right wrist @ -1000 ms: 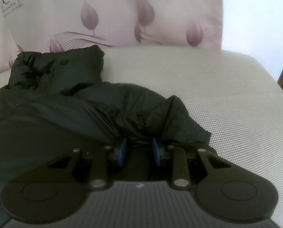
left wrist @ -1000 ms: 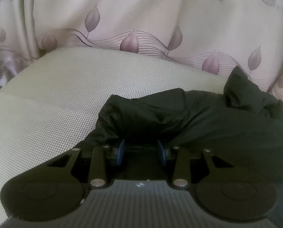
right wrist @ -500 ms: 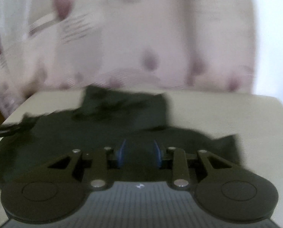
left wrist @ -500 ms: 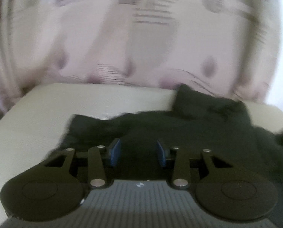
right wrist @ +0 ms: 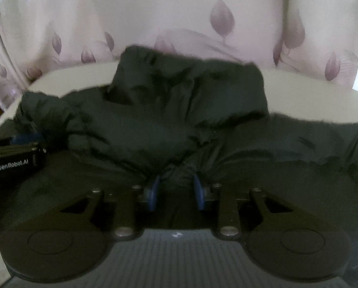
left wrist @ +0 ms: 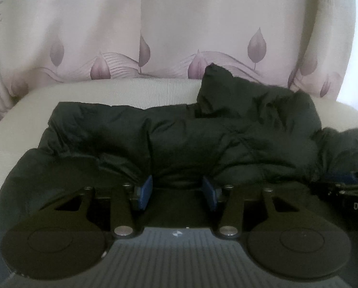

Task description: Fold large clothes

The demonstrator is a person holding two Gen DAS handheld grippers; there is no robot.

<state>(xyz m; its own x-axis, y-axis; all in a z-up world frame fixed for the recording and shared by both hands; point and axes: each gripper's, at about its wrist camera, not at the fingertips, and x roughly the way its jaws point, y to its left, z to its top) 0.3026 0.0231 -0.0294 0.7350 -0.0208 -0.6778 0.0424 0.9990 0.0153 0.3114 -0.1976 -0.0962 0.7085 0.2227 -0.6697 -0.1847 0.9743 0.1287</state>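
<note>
While the black jacket sprawls rumpled across my beige cushion, both grippers sit at its near edge.
My left gripper has just been opening, fabric bunched between loosened pads; my right gripper pinches a fold.

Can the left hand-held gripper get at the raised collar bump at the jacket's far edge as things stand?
Probably yes. The collar bump sits exposed ahead of the left hand-held gripper, only soft dark jacket between. But a fold sits between the jaws, which have just been opening.
</note>
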